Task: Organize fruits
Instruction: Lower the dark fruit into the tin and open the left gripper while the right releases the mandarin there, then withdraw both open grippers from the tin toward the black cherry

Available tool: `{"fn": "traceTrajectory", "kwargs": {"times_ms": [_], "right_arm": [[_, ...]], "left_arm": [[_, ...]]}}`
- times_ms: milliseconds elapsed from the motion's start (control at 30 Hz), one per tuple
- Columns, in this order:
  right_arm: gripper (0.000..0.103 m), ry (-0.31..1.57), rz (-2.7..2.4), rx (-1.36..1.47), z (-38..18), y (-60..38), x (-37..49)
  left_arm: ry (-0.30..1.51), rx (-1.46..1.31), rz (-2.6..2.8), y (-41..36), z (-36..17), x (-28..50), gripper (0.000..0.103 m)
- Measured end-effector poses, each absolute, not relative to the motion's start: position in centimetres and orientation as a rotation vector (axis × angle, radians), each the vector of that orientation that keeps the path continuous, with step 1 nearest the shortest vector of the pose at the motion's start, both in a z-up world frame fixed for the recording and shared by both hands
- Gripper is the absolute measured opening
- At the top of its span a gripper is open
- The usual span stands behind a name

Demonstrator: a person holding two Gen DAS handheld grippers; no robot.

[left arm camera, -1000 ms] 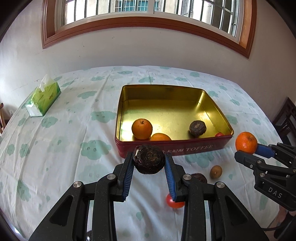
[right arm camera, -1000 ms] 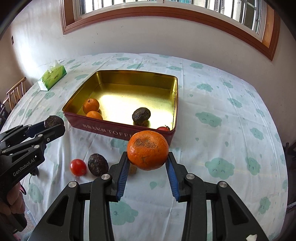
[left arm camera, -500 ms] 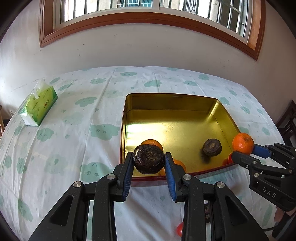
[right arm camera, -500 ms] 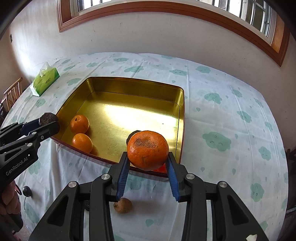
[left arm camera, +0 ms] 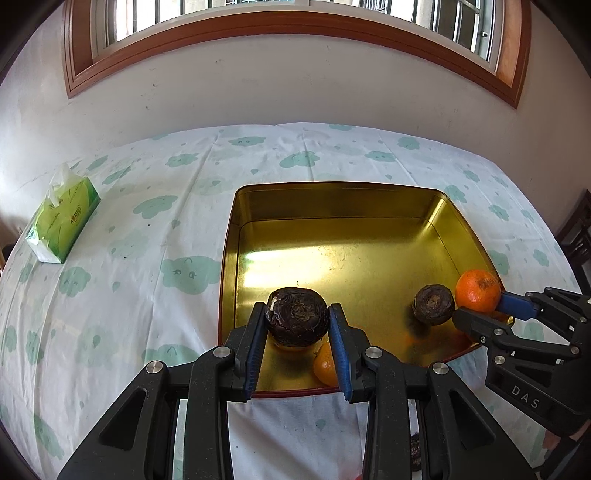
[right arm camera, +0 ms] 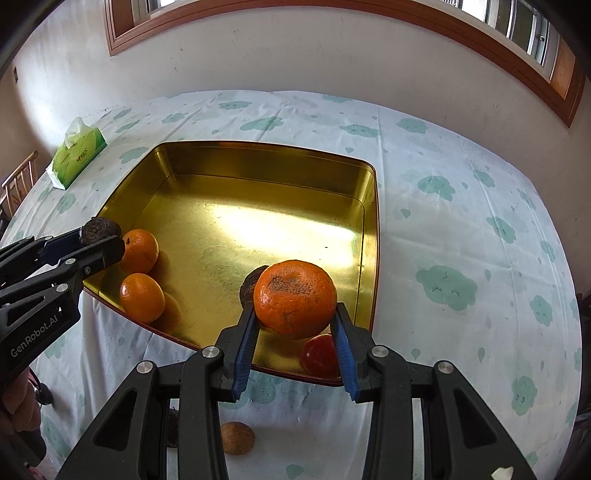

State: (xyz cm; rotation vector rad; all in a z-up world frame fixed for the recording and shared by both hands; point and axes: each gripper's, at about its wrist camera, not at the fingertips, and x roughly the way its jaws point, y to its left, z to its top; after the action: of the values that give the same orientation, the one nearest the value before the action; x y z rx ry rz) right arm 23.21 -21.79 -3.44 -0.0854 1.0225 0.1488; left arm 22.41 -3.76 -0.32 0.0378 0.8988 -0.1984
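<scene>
Cloud-print tablecloth under window, w/ gold tin.

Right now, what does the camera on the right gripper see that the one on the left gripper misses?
Only the right wrist view shows a red tomato in the tin's near corner, a small brown fruit on the cloth outside the tin, and two loose oranges in full.

Only the left wrist view shows the loose dark fruit in the tin unobstructed.

Both show the gold tin, the green tissue pack, the left gripper clamping a dark fruit and the right gripper clamping an orange.
</scene>
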Motion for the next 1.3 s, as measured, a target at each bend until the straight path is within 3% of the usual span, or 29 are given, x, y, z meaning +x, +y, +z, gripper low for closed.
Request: {"fn": "traceTrajectory", "kwargs": {"times_ms": [467,1300], "right_arm": [[0.039,1.028,0.149,-0.086,-3.7,-21.7,23.7],[0.044,0.953,0.155,-0.070,-0.5,-21.5,18.9]], "left_arm": [[0.929,0.051,-0.176,-4.3,-2.0,23.3,0.034],[0.893,0.048,-0.178,-3.5,0.4,18.7,0.038]]}}
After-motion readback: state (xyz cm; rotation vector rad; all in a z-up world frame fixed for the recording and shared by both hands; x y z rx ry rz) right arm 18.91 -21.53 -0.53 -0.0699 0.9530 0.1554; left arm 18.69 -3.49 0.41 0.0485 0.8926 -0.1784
